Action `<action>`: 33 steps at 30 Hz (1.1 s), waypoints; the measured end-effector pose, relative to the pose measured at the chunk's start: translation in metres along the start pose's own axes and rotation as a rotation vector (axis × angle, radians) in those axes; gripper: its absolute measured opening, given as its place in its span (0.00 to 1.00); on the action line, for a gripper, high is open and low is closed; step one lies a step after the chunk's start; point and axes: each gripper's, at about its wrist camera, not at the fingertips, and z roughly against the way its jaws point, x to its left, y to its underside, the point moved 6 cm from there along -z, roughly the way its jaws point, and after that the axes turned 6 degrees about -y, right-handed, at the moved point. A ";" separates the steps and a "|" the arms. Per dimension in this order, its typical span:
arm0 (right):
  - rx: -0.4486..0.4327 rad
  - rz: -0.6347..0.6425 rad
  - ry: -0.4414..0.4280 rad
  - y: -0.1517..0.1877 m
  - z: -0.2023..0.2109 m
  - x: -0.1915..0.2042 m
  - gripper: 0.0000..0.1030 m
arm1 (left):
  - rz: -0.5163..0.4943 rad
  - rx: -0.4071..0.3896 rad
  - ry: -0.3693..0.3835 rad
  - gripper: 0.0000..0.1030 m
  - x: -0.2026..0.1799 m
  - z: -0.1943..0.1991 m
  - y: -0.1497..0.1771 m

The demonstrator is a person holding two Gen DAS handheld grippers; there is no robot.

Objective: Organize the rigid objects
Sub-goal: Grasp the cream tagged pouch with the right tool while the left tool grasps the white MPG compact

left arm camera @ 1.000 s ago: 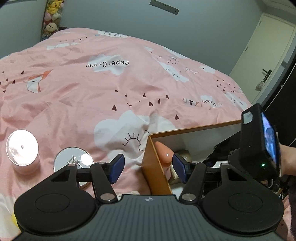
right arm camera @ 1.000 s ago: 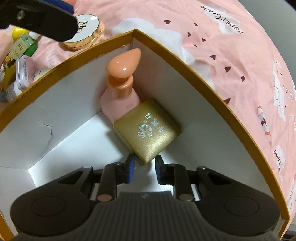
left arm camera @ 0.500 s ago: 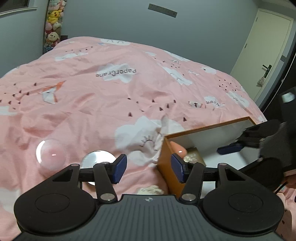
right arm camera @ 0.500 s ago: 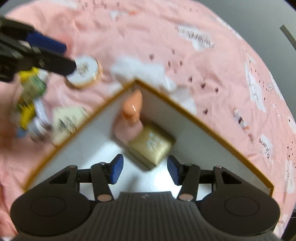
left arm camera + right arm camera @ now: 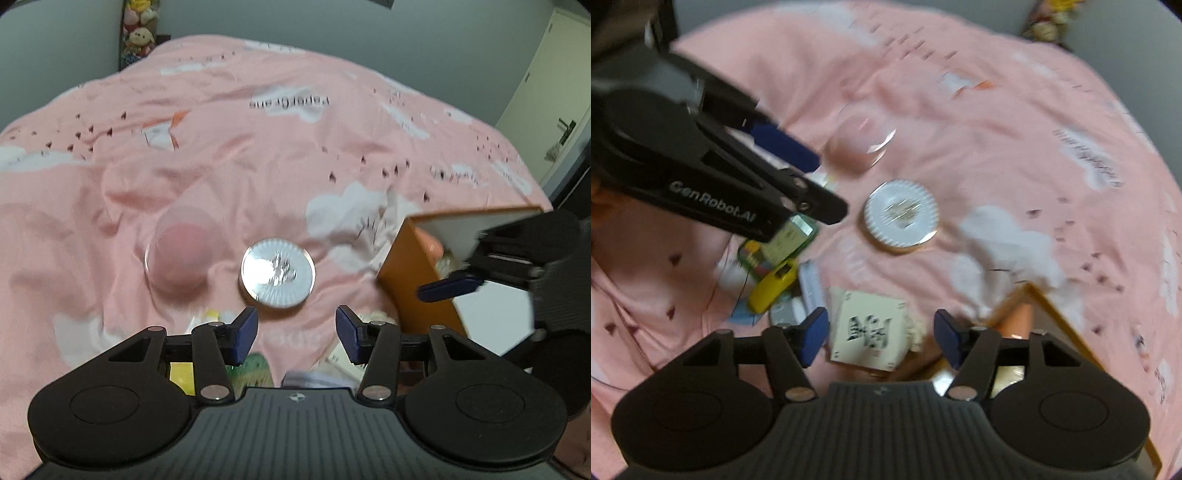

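While my right claw (image 5: 881,341) hangs with jaws just spread and empty, the cream printed box (image 5: 866,328) lies on the bed between them at twelve o'clock, nearer it than my half-open, empty left claw (image 5: 295,334), whose jaws were just narrowing; the orange box (image 5: 1052,310) sits at three.

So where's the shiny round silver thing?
The round silver compact lies flat on the pink bedspread, just ahead of the left claw, between the clear pink-topped jar and the orange box.
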 end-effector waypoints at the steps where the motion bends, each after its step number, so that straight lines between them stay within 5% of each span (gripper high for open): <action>1: 0.035 0.020 -0.010 -0.002 -0.011 0.003 0.62 | -0.004 0.007 -0.006 0.56 0.002 -0.003 0.003; 4: 0.134 0.119 -0.018 0.000 -0.036 0.012 0.64 | -0.016 0.019 -0.023 0.56 0.005 -0.011 0.011; 6: 0.195 0.212 -0.005 0.003 -0.050 0.015 0.78 | -0.027 0.017 -0.021 0.56 0.004 -0.015 0.015; 8: 0.250 0.287 -0.001 0.007 -0.060 0.016 0.83 | -0.039 0.022 -0.025 0.56 0.003 -0.019 0.018; 13: 0.355 0.253 -0.023 0.009 -0.083 0.008 0.83 | -0.047 0.026 -0.027 0.56 0.000 -0.027 0.023; 23: 0.403 0.162 -0.016 0.003 -0.111 0.003 0.83 | -0.031 0.017 0.008 0.56 0.005 -0.032 0.022; 33: 0.316 0.121 -0.060 -0.004 -0.082 -0.009 0.62 | 0.004 -0.012 0.022 0.69 0.015 -0.037 0.008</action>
